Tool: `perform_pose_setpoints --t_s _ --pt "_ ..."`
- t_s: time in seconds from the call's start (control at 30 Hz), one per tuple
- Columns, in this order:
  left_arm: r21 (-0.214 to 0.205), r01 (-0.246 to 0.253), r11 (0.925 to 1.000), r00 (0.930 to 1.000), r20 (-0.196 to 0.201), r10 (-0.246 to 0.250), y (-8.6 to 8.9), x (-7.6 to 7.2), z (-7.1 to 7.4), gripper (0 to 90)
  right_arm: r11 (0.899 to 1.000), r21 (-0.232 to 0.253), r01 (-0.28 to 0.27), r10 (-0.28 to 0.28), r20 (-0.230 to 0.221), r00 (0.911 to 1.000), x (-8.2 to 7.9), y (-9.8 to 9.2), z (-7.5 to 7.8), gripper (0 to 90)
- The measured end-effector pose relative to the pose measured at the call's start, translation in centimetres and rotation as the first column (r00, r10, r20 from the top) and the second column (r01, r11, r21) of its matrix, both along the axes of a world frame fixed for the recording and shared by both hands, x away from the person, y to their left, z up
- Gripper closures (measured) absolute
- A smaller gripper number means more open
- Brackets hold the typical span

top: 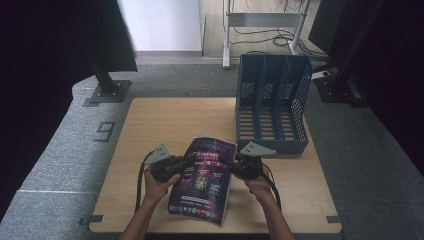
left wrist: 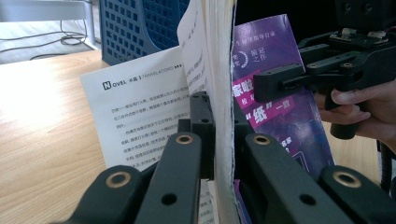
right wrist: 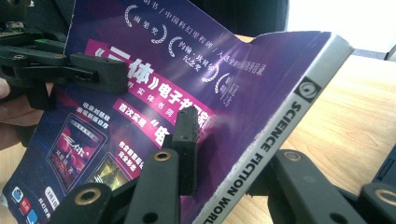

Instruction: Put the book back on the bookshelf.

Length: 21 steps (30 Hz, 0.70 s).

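A purple magazine (top: 202,175) is held between both grippers above the front of the wooden table (top: 150,130). My left gripper (top: 185,163) is shut on its open page edge; in the left gripper view the jaws (left wrist: 219,121) pinch the stack of pages, and one white printed page (left wrist: 140,107) fans out to the left. My right gripper (top: 228,163) is shut on the spine side. In the right gripper view its jaws (right wrist: 229,149) clamp the cover (right wrist: 187,60) beside the grey spine (right wrist: 280,126) lettered SCIENCE FICTION WORLD. The left gripper (right wrist: 93,70) grips the far edge there.
A blue slotted file rack (top: 272,105) lies on the table's back right, just beyond the right gripper, and shows as (left wrist: 140,28) in the left gripper view. Bare tabletop stretches to the left. Grey carpet, stand feet and cables surround the table.
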<state>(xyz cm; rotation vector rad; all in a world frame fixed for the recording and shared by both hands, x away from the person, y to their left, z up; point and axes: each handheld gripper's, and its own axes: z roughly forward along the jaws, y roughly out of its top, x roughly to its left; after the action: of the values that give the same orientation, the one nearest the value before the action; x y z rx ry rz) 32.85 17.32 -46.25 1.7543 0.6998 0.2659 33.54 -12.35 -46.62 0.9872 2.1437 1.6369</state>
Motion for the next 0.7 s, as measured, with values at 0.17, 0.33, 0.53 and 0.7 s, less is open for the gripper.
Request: perform_pose_setpoints --t_s 0.17,0.33,0.53,0.7 --pt "0.002 0.000 1.0000 1.0000 0.004 0.000 -0.05 -0.04 0.10 87.0 1.000 0.000 -0.001 0.001 -0.003 1.0000 0.00 -0.02 0.11 71.1" --pt "0.002 0.000 1.0000 1.0000 0.004 0.000 -0.05 -0.03 0.09 87.0 1.000 -0.001 -0.005 0.005 -0.005 1.0000 0.01 -0.05 0.15 71.1" --pt "-0.002 -0.003 1.0000 1.0000 0.010 0.003 -0.06 -0.03 0.19 87.0 1.000 0.000 -0.003 0.003 -0.003 1.0000 -0.01 -0.05 0.26 71.3" --pt "-0.007 -0.002 1.0000 0.9999 0.014 0.002 -0.05 0.01 0.31 87.0 1.000 -0.001 0.000 0.000 0.012 0.9999 -0.18 -0.03 0.55 71.6"
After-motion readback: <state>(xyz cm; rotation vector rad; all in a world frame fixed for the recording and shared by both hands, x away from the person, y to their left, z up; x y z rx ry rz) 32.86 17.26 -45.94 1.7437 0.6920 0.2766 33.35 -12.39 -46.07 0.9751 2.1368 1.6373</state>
